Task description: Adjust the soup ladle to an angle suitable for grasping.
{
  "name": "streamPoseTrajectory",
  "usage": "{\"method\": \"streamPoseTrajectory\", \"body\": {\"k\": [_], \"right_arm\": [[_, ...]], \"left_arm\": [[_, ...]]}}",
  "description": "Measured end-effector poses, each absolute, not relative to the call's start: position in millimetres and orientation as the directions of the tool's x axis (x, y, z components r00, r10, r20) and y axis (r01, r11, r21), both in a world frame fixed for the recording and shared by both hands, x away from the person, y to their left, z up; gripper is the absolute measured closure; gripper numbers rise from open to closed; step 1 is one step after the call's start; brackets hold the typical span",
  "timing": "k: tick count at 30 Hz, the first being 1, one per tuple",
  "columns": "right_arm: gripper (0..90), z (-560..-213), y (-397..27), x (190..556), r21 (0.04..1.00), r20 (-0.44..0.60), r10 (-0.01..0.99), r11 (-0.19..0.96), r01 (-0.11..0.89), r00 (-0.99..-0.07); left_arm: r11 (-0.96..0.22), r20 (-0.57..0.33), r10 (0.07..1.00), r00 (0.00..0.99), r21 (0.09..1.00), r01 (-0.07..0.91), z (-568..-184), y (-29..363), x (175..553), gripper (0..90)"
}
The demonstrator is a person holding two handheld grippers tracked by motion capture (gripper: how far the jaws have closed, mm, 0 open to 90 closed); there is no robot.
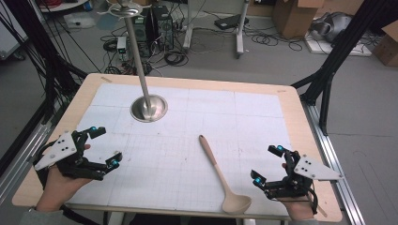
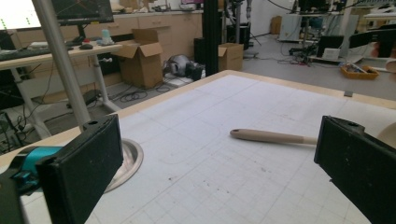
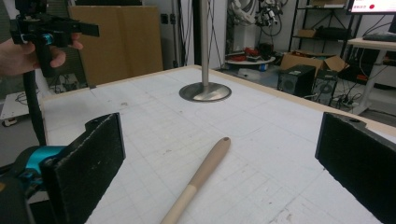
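A beige ladle (image 1: 220, 176) lies on the white gridded mat (image 1: 187, 136), its bowl near the front edge and its handle pointing away towards the middle. Its handle (image 2: 271, 136) shows ahead in the left gripper view, and the handle (image 3: 201, 175) runs up between the jaws in the right gripper view. My left gripper (image 1: 104, 147) hovers open at the front left, well left of the ladle. At the front right, my right gripper (image 1: 266, 164) is held open just right of the ladle's bowl. Nothing sits between either pair of jaws.
A metal stand (image 1: 149, 107) with a round base and a tall pole rises at the mat's back left; its base (image 3: 205, 92) lies ahead in the right gripper view. Beyond the wooden table (image 1: 300, 122) the floor holds cables, boxes and black frame legs.
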State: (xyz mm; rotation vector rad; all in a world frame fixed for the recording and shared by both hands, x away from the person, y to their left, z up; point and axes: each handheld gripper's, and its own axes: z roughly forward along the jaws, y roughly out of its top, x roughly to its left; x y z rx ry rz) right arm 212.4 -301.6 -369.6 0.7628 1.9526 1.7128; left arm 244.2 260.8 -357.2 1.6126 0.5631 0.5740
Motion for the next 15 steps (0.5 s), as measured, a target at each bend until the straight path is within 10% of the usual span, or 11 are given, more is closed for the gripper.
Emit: {"method": "streamPoseTrajectory", "body": {"k": [15], "right_arm": [[0.0,-361.6,-294.2,220.5,0.984,0.077,0.699,0.063,0.168,-0.711]], "left_arm": [[-0.103,0.027,0.675,0.737,0.993,0.058,-361.0,266.4,245.1,1.7]]}}
